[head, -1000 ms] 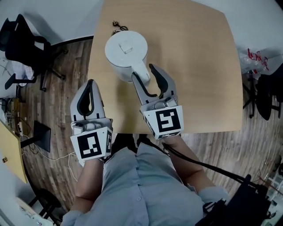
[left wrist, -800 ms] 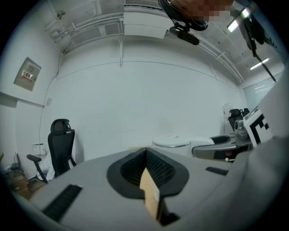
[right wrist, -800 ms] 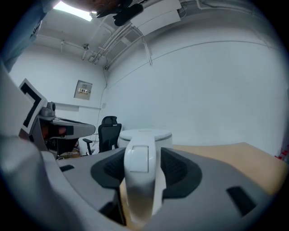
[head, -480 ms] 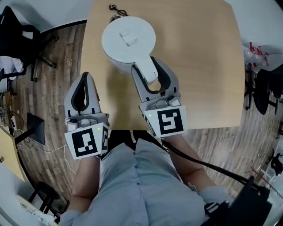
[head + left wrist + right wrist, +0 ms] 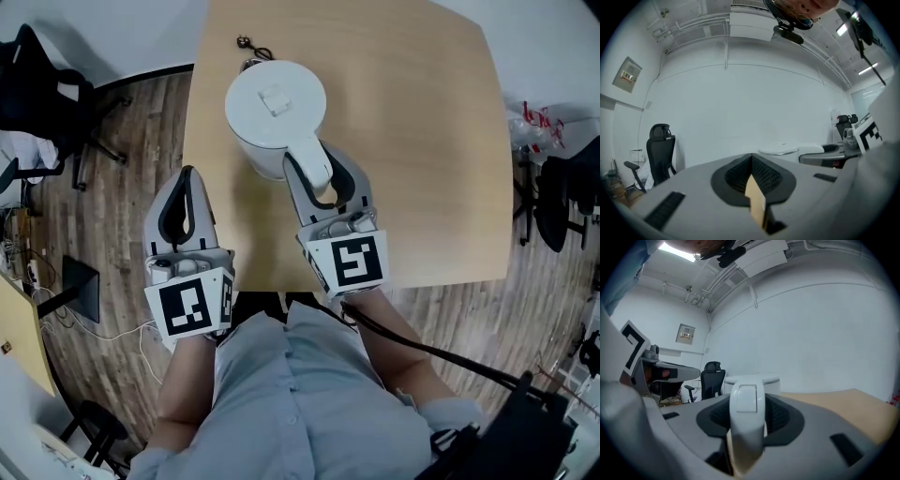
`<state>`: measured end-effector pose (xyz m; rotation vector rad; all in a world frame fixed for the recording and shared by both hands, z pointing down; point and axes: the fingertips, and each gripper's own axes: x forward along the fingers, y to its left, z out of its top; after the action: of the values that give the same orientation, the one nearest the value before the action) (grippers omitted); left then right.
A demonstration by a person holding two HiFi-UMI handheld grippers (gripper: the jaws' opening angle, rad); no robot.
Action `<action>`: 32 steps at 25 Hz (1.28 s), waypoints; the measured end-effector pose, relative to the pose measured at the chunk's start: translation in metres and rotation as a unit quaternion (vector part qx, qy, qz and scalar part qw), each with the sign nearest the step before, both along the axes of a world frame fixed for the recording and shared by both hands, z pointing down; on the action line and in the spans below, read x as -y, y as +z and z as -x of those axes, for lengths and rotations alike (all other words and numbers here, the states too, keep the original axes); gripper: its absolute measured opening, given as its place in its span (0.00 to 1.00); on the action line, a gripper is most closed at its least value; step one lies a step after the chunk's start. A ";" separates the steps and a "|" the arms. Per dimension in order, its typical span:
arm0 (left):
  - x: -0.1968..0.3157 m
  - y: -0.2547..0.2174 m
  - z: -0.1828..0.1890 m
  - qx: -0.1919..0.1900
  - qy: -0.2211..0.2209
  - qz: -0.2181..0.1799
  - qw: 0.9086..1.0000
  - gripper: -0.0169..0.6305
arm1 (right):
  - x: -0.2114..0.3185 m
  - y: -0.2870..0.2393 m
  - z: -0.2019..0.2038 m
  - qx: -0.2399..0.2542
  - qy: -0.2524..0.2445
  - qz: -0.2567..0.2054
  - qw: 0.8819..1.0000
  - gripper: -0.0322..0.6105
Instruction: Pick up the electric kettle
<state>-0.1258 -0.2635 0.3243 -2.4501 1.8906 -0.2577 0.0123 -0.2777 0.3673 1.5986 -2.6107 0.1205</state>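
A white electric kettle [image 5: 275,112] stands on the light wooden table [image 5: 422,141], lid on, its handle [image 5: 314,164] pointing toward me. My right gripper [image 5: 319,161] straddles that handle. Its jaws are closing with the handle between them, and a dark gap still shows on the right side. In the right gripper view the handle [image 5: 746,418] fills the middle between the ribbed pads [image 5: 780,416], with the kettle body [image 5: 752,380] behind. My left gripper [image 5: 187,178] hovers at the table's left edge, shut and empty, apart from the kettle [image 5: 780,151].
A black plug and cord [image 5: 251,47] lie behind the kettle. Beyond the table's left side, a black office chair [image 5: 47,84] stands on the wooden floor. A plastic bag [image 5: 539,127] and another dark chair [image 5: 572,197] are at the right.
The right gripper slid further along the kettle's handle and its jaws have drawn in around it. The left gripper stayed shut and hardly moved.
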 end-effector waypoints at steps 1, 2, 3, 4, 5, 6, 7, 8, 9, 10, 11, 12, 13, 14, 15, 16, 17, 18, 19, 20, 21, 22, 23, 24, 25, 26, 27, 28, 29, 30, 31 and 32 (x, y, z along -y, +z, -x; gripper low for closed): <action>0.001 -0.003 -0.001 0.000 0.000 -0.004 1.000 0.03 | 0.001 -0.001 -0.001 -0.003 -0.001 0.000 1.000 0.29; 0.002 -0.005 -0.003 0.000 0.001 -0.007 1.000 0.03 | 0.002 -0.001 -0.003 -0.006 -0.003 0.000 1.000 0.29; 0.003 -0.007 -0.003 0.000 0.001 -0.009 1.000 0.03 | 0.002 -0.002 -0.003 -0.008 -0.004 0.000 1.000 0.29; 0.003 -0.008 -0.002 -0.001 0.001 -0.010 1.000 0.03 | 0.003 -0.002 -0.003 -0.007 -0.003 -0.002 1.000 0.29; 0.003 -0.008 0.001 -0.001 0.002 -0.010 1.000 0.03 | 0.003 -0.003 -0.002 -0.005 -0.002 -0.004 1.000 0.29; 0.003 -0.007 0.003 -0.001 0.002 -0.010 1.000 0.03 | 0.003 -0.003 -0.001 0.000 0.000 -0.006 1.000 0.29; 0.003 -0.006 0.005 -0.001 0.002 -0.008 1.000 0.03 | 0.004 -0.003 -0.001 0.005 0.003 -0.008 1.000 0.29; 0.002 -0.005 0.005 -0.001 0.002 -0.007 1.000 0.03 | 0.005 -0.004 -0.002 0.008 0.006 -0.011 1.000 0.29; 0.002 -0.005 0.005 -0.001 0.001 -0.006 1.000 0.03 | 0.006 -0.005 -0.004 0.010 0.007 -0.013 1.000 0.29; 0.002 -0.005 0.005 -0.001 0.000 -0.006 1.000 0.03 | 0.007 -0.007 -0.006 0.012 0.008 -0.016 1.000 0.29; 0.002 -0.006 0.005 0.000 -0.001 -0.006 1.000 0.03 | 0.008 -0.008 -0.006 0.013 0.010 -0.019 1.000 0.29; 0.001 -0.006 0.007 0.000 -0.001 -0.008 1.000 0.03 | 0.008 -0.009 -0.005 0.014 0.011 -0.023 1.000 0.29; 0.001 -0.007 0.010 0.001 -0.002 -0.009 1.000 0.03 | 0.008 -0.011 -0.004 0.016 0.012 -0.029 0.999 0.28; 0.000 -0.008 0.012 0.001 -0.003 -0.012 1.000 0.03 | 0.008 -0.013 -0.003 0.018 0.013 -0.035 0.999 0.28; -0.001 -0.009 0.014 0.001 -0.005 -0.014 1.000 0.03 | 0.008 -0.016 -0.003 0.020 0.013 -0.042 0.999 0.28; -0.002 -0.010 0.015 0.002 -0.007 -0.017 1.000 0.03 | 0.008 -0.019 -0.004 0.023 0.013 -0.049 0.998 0.28; -0.002 -0.011 0.015 0.002 -0.009 -0.019 1.000 0.03 | 0.008 -0.023 -0.005 0.025 0.013 -0.056 0.998 0.28; -0.003 -0.013 0.015 0.003 -0.010 -0.021 1.000 0.03 | 0.009 -0.027 -0.006 0.027 0.012 -0.062 0.998 0.28; -0.004 -0.014 0.015 0.003 -0.012 -0.024 1.000 0.03 | 0.009 -0.030 -0.008 0.029 0.011 -0.066 0.997 0.28; -0.005 -0.016 0.014 0.003 -0.013 -0.027 1.000 0.03 | 0.010 -0.033 -0.009 0.032 0.010 -0.070 0.997 0.28; -0.007 -0.018 0.015 0.003 -0.014 -0.031 0.999 0.03 | 0.010 -0.035 -0.010 0.036 0.010 -0.074 0.997 0.28; -0.007 -0.020 0.015 0.003 -0.015 -0.034 0.999 0.03 | 0.011 -0.038 -0.010 0.039 0.011 -0.077 0.996 0.28; -0.008 -0.021 0.016 0.003 -0.015 -0.036 0.999 0.03 | 0.013 -0.042 -0.011 0.042 0.012 -0.080 0.996 0.28; -0.008 -0.023 0.018 0.003 -0.016 -0.038 0.999 0.03 | 0.015 -0.046 -0.011 0.044 0.014 -0.083 0.995 0.28; -0.007 -0.024 0.020 0.003 -0.016 -0.040 0.999 0.03 | 0.017 -0.050 -0.012 0.047 0.016 -0.087 0.995 0.28; -0.006 -0.025 0.022 0.002 -0.017 -0.042 0.999 0.03 | 0.020 -0.055 -0.012 0.049 0.018 -0.092 0.994 0.28; -0.005 -0.026 0.023 0.001 -0.017 -0.044 0.999 0.03 | 0.023 -0.061 -0.014 0.051 0.019 -0.097 0.994 0.28; -0.004 -0.028 0.024 0.000 -0.018 -0.047 0.999 0.03 | 0.025 -0.067 -0.015 0.052 0.021 -0.103 0.993 0.28; -0.003 -0.030 0.024 -0.002 -0.018 -0.050 0.999 0.03 | 0.027 -0.072 -0.018 0.052 0.022 -0.108 0.993 0.28; -0.003 -0.031 0.022 -0.004 -0.017 -0.054 0.998 0.03 | 0.028 -0.078 -0.021 0.052 0.024 -0.114 0.992 0.28; -0.003 -0.033 0.021 -0.005 -0.016 -0.058 0.998 0.03 | 0.028 -0.083 -0.024 0.051 0.026 -0.120 0.991 0.28; -0.003 -0.034 0.019 -0.007 -0.014 -0.062 0.998 0.03 | 0.028 -0.088 -0.027 0.050 0.029 -0.126 0.990 0.28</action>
<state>-0.1447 -0.2605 0.2901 -2.3535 1.8847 -0.1200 0.0397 -0.3054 0.2796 1.7899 -2.7494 -0.1344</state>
